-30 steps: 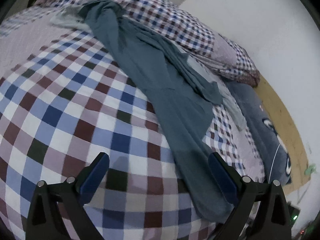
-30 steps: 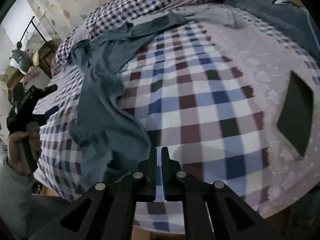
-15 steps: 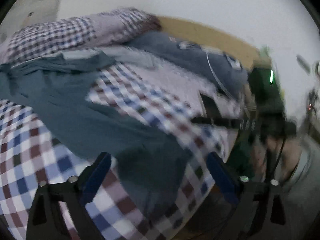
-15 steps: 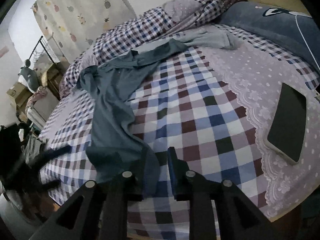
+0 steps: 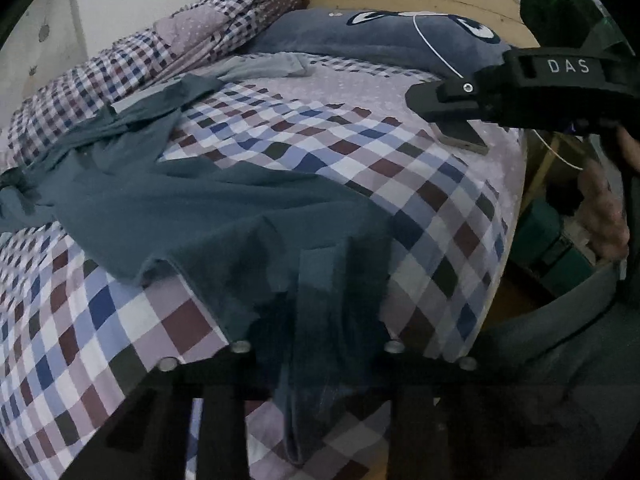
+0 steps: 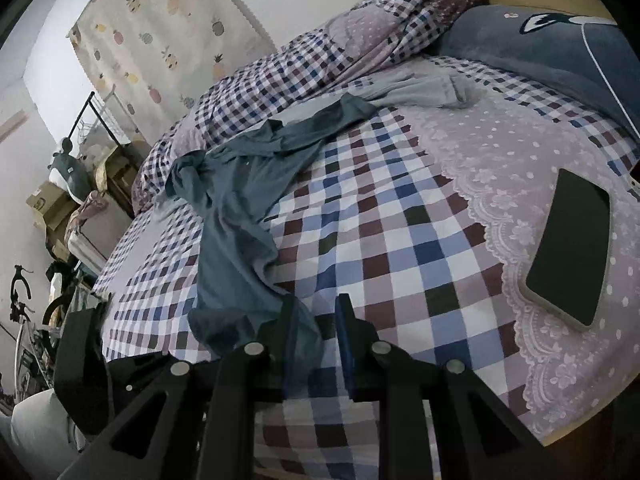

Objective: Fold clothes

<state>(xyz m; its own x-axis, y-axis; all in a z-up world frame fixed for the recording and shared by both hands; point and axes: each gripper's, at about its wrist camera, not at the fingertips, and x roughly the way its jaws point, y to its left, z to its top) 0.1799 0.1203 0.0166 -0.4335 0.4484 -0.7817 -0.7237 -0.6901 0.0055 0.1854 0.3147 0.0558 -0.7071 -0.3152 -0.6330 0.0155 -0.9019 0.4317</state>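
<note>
The teal garment (image 5: 192,208) lies rumpled and unfolded across the bed (image 6: 400,240), its near hem running in between the left fingers (image 5: 316,288), which look closed on it; the right fingers (image 6: 316,332) stand slightly apart with the hem's other corner just inside them — not yet pinched. Close the right on a single layer; then draw both corners apart evenly, so the cloth spreads flat — clear of the phone (image 6: 568,248).

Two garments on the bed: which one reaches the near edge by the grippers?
The dark teal garment; its hem lies at the right gripper. The pale grey-blue garment stays far back beside the navy pillow.
</note>
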